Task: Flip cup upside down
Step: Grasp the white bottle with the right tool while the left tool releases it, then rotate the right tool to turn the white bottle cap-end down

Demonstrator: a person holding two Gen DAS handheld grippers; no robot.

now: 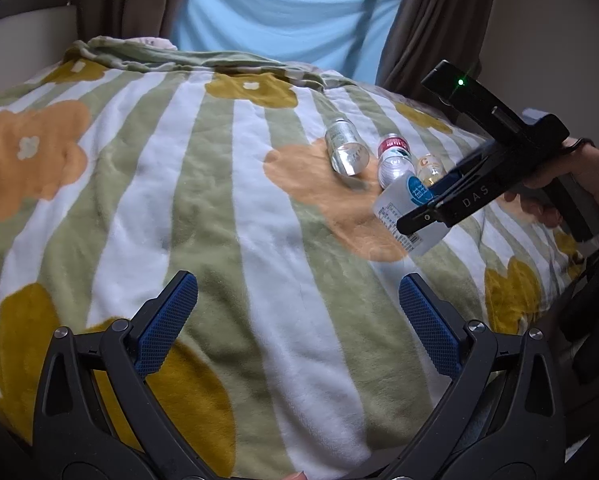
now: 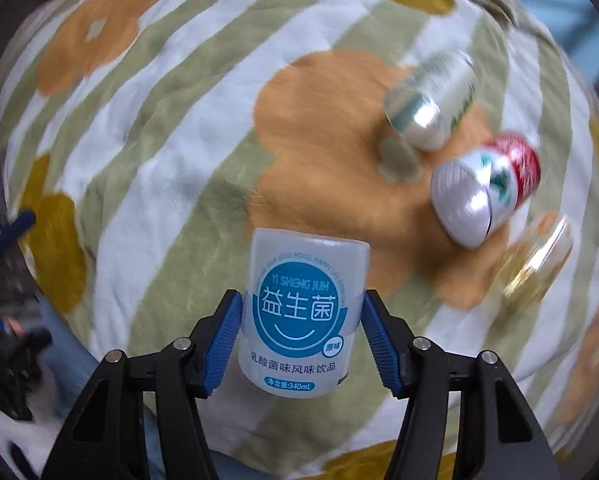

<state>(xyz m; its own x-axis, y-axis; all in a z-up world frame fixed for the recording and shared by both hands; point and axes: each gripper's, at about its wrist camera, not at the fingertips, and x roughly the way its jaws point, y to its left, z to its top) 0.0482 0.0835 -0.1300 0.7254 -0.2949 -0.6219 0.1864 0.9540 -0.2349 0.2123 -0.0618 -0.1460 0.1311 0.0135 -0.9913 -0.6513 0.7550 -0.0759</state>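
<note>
The cup [image 2: 303,312] is a white translucent plastic container with a blue round label. My right gripper [image 2: 299,320] is shut on it, its blue pads pressing both sides, and holds it above the blanket. In the left wrist view the cup [image 1: 403,212] is tilted in the right gripper [image 1: 427,216] at the right, over an orange flower. My left gripper [image 1: 299,312] is open and empty, low over the blanket near its front edge.
A striped flower-pattern blanket [image 1: 219,184] covers the bed. Three cut bottles lie on it near the cup: a clear green-labelled one [image 1: 345,152], a red-labelled one [image 1: 395,158] and an amber one [image 1: 429,170]. Curtains and a blue sheet [image 1: 283,12] hang behind.
</note>
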